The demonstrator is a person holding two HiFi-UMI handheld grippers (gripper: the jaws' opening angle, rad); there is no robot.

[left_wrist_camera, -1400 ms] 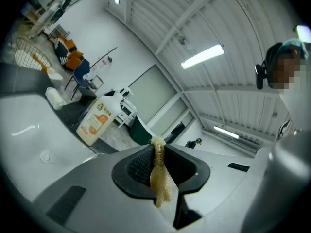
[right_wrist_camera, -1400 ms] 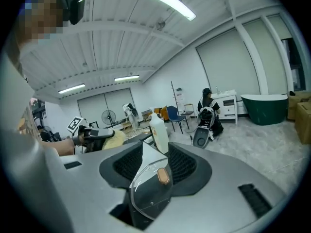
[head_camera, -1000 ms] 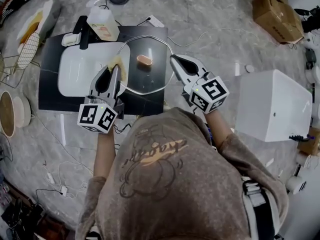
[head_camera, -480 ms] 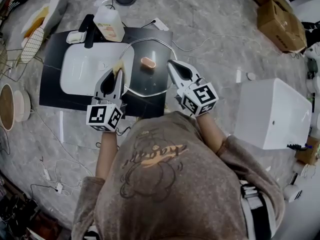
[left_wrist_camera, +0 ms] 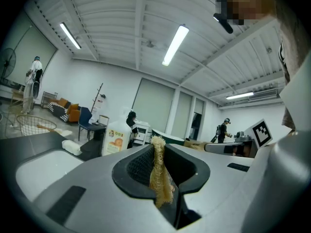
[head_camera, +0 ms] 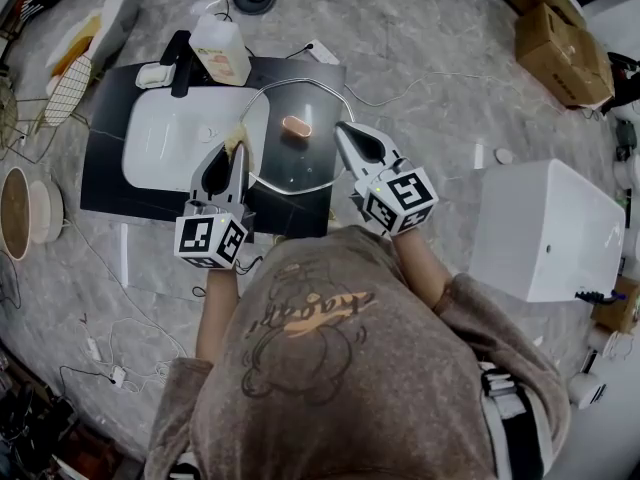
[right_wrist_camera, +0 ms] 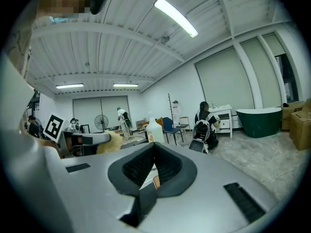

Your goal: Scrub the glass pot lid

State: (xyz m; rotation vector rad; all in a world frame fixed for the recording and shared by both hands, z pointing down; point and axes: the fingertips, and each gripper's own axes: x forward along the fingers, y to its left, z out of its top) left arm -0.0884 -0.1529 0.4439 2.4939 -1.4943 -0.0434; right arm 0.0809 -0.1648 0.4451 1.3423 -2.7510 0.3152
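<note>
The loofah (left_wrist_camera: 159, 171), a frayed yellow tuft, is clenched in the left gripper (head_camera: 236, 152) with a little poking past the tips. It sits at the 9 o'clock edge of the lid (head_camera: 300, 163), where the glass overhangs the white sink (head_camera: 165, 158). Whether the fibres press on the glass or only hover at it I cannot tell from here. The lid lies in front of the person at 12 o'clock, half over the sink and half on the black counter (head_camera: 105, 173), with its tan knob (head_camera: 296, 125) up. Over the last second very little has shifted. The left gripper has drawn back a touch towards the person, and the lid has not moved against the sink. The right gripper (head_camera: 341, 128) has stayed at the lid's 3 o'clock rim, its jaws pressed fully together. Its own view shows the knob through the hollow between the pads but no glass that I can make out, so I would not swear it pinches the rim. I read this as short strokes or a pause along one edge, with most of the glass yet to be scrubbed. Both forearms reach forward from the chest with elbows bent and the marker cubes near the body. The two tips toe inward towards the lid. A soap bottle (head_camera: 222, 48) stands at 11 o'clock beyond the sink.
</note>
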